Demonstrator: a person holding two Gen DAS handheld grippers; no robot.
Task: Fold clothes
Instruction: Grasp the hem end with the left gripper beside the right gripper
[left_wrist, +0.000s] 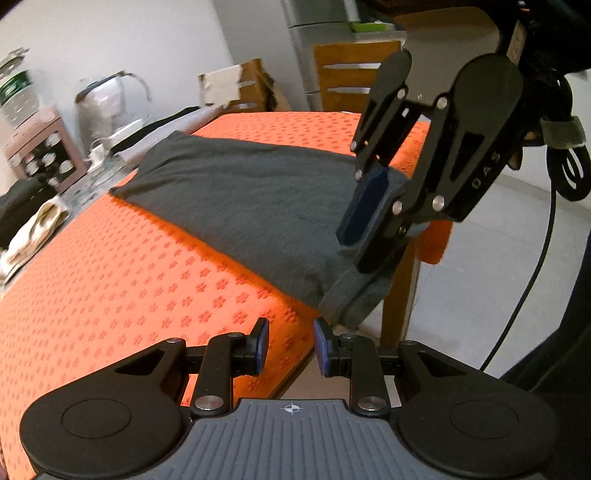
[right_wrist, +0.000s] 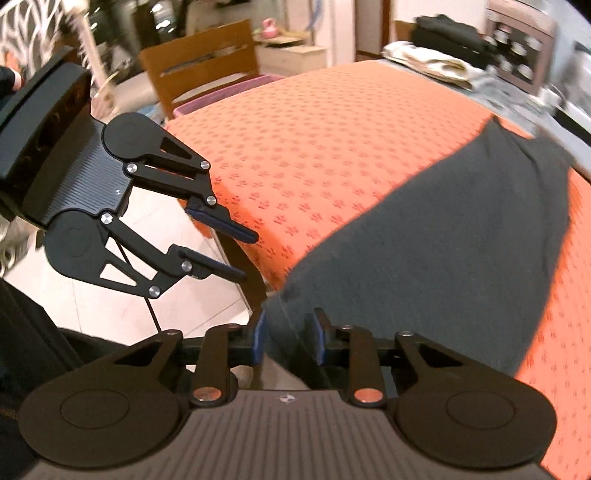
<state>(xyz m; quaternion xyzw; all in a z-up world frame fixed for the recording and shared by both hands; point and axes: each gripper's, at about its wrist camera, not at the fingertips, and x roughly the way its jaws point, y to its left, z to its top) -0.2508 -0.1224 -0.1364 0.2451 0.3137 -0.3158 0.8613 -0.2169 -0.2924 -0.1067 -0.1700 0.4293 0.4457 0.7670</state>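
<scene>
Left wrist view: the left tool (left_wrist: 291, 345) stands part open and empty beside the grey garment (left_wrist: 236, 199) on the orange surface (left_wrist: 110, 280).

Right wrist view: the right tool (right_wrist: 287, 336) pinches the garment's hanging corner; a shallow bite could slip.

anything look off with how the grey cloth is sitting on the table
Yes: the dark grey folded garment lies askew across the orange patterned tablecloth, with one end spilling over the table edge, where the right gripper has hold of it.
</scene>
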